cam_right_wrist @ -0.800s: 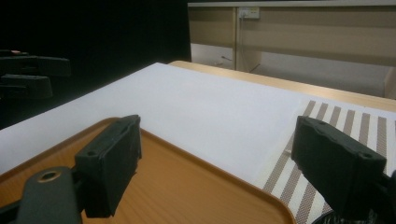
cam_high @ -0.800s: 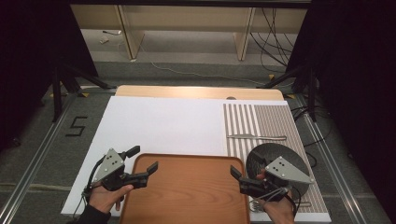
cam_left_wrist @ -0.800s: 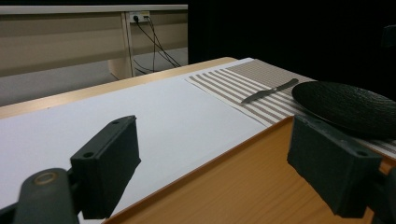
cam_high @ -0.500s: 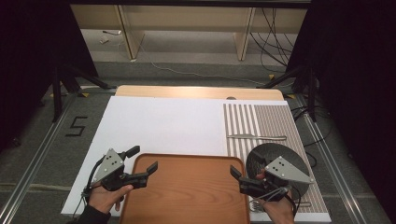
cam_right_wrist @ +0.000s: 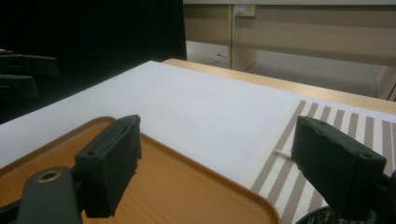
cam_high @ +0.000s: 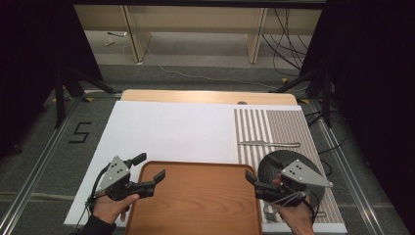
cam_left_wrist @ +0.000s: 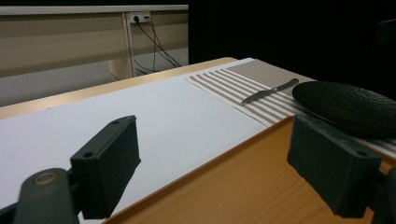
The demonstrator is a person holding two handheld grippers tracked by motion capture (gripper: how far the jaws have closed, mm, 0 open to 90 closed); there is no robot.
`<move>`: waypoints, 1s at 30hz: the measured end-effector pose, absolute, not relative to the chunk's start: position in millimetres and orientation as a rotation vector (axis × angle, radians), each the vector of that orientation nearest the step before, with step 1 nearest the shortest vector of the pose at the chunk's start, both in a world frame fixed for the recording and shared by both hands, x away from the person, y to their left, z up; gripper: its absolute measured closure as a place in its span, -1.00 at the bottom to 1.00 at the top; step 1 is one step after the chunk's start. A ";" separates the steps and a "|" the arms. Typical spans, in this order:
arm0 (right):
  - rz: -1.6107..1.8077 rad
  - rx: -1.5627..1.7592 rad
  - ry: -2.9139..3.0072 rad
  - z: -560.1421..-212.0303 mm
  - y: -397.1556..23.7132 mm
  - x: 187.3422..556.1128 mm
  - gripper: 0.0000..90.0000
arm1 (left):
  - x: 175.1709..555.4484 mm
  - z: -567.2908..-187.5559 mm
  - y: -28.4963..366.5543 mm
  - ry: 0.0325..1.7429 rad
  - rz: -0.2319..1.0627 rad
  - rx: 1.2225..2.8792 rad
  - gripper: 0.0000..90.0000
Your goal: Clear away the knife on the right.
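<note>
A wooden tray (cam_high: 195,200) lies at the table's near edge between my two grippers. My left gripper (cam_high: 149,167) is at the tray's left rim, open, one jaw over the white sheet and one over the tray (cam_left_wrist: 243,186), nothing between them. My right gripper (cam_high: 255,185) is at the tray's right rim, also open and empty, above a black plate (cam_high: 276,164). In the right gripper view, the gripper (cam_right_wrist: 215,172) spans the tray's corner (cam_right_wrist: 163,186) and the striped placemat (cam_right_wrist: 327,121). The left gripper (cam_left_wrist: 219,168) looks across at the plate (cam_left_wrist: 345,105) and a knife (cam_left_wrist: 271,91).
A white sheet (cam_high: 171,129) covers the table's left and middle. The striped placemat (cam_high: 274,125) on the right carries the knife (cam_high: 269,144) beyond the plate and a fork (cam_high: 266,213) near the front edge. Shelving and cables stand behind the table.
</note>
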State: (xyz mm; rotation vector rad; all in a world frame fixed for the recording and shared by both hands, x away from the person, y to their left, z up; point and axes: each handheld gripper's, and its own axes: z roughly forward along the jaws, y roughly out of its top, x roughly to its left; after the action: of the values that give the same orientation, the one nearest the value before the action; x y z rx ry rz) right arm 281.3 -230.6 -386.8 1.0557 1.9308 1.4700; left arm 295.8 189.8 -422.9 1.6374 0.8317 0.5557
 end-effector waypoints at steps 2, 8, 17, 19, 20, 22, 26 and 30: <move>1.468 1.060 1.946 -385.9 -232.2 283.4 -0.62 | 295.8 -422.8 189.7 0.832 0.556 1.637 -0.64; 1.422 1.085 2.054 -381.6 -243.9 302.7 -0.61 | 296.0 -423.0 189.8 0.833 0.555 1.637 -0.64; 1.361 1.131 2.123 -374.3 -264.5 326.3 -0.59 | 296.8 -423.9 190.2 0.837 0.557 1.638 -0.64; 1.334 1.131 2.146 -372.9 -270.8 332.6 -0.59 | 297.0 -423.8 190.3 0.838 0.558 1.638 -0.64; 1.319 1.134 2.156 -371.8 -273.4 335.0 -0.59 | 297.0 -424.0 190.3 0.837 0.559 1.639 -0.64; 1.302 1.134 2.163 -369.6 -278.2 340.1 -0.58 | 297.0 -424.4 190.3 0.837 0.561 1.642 -0.64; 1.235 1.127 2.225 -364.4 -284.6 355.1 -0.57 | 297.2 -424.2 191.2 0.841 0.562 1.637 -0.64; 1.169 1.125 2.261 -362.8 -286.3 365.4 -0.57 | 297.4 -424.1 191.9 0.842 0.565 1.634 -0.64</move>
State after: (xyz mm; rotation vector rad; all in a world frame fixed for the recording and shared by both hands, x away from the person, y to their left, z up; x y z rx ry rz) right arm 365.4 -286.3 -362.8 1.1246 2.2613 1.1690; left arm 297.4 191.9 -424.1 1.6336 0.8424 0.5654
